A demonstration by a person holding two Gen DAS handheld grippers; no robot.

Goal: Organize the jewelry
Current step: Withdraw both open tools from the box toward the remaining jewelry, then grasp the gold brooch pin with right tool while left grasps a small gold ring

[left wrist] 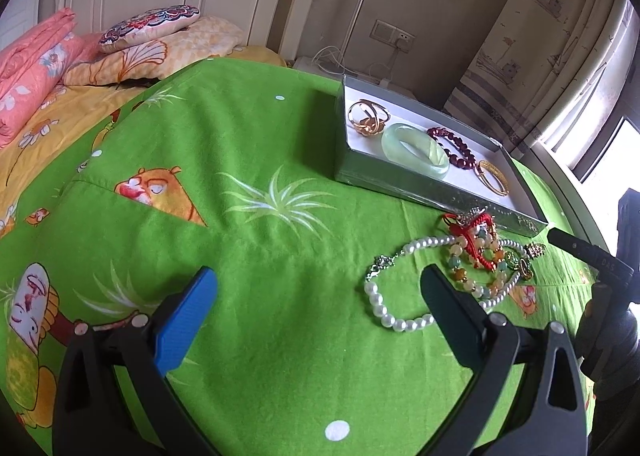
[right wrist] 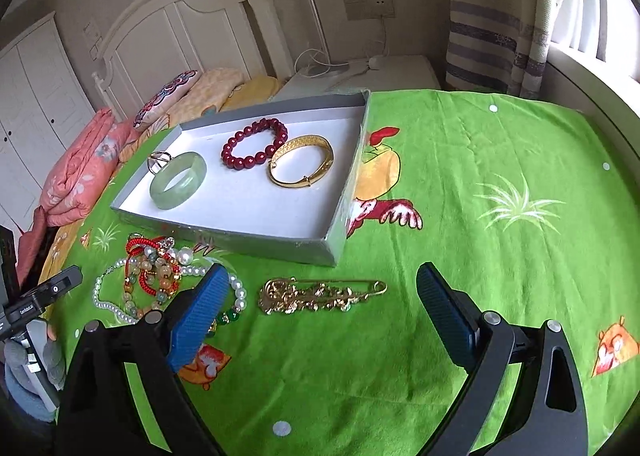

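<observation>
A grey tray (right wrist: 256, 242) (left wrist: 384, 186) with a white floor lies on the green cloth. In it are a pale green jade bangle (right wrist: 178, 180) (left wrist: 416, 150), a dark red bead bracelet (right wrist: 254, 147) (left wrist: 454, 148), a gold bangle (right wrist: 301, 166) (left wrist: 492, 178) and gold rings (left wrist: 368, 118). In front of the tray lies a tangle of a pearl necklace (left wrist: 380, 306) (right wrist: 240, 294), red cord and coloured beads (left wrist: 478, 252) (right wrist: 150, 268). A gold brooch pin (right wrist: 320, 296) lies alone. My left gripper (left wrist: 320, 288) is open, left of the pearls. My right gripper (right wrist: 324, 288) is open around the brooch, above it.
The green cartoon-print cloth (left wrist: 260, 184) covers a bed. Folded pink bedding (left wrist: 28, 72) and pillows (left wrist: 152, 28) lie by the white headboard (right wrist: 180, 28). A white nightstand (right wrist: 380, 74) and a curtain (right wrist: 492, 16) stand beyond the tray.
</observation>
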